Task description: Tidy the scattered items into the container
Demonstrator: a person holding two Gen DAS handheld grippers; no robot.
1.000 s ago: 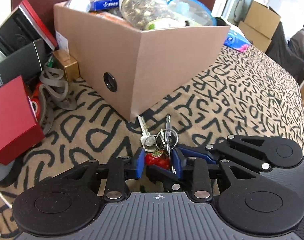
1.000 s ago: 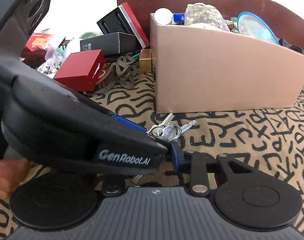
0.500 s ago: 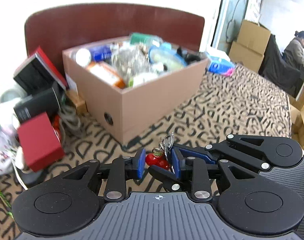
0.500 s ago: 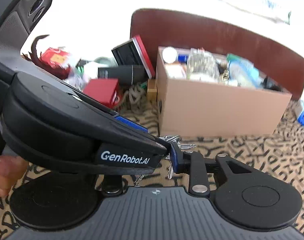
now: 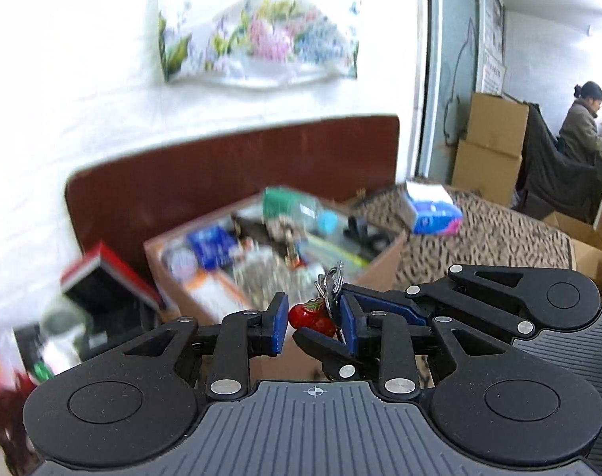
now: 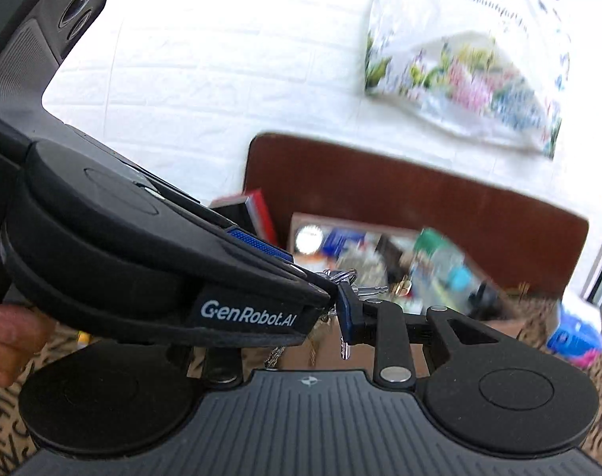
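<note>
Patterned bedspread [image 5: 499, 234] low in frame; both grippers, left gripper [image 5: 313, 323] and right gripper [image 6: 332, 309], clamp the key bunch [image 5: 324, 309] mid-frame. I keep them level, centre over the cardboard box [image 5: 269, 246], then release.

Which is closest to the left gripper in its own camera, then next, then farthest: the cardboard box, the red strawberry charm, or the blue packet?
1. Red strawberry charm, right between the fingers.
2. Cardboard box, just beyond, full of things.
3. Blue packet, farther back on the right.
</note>
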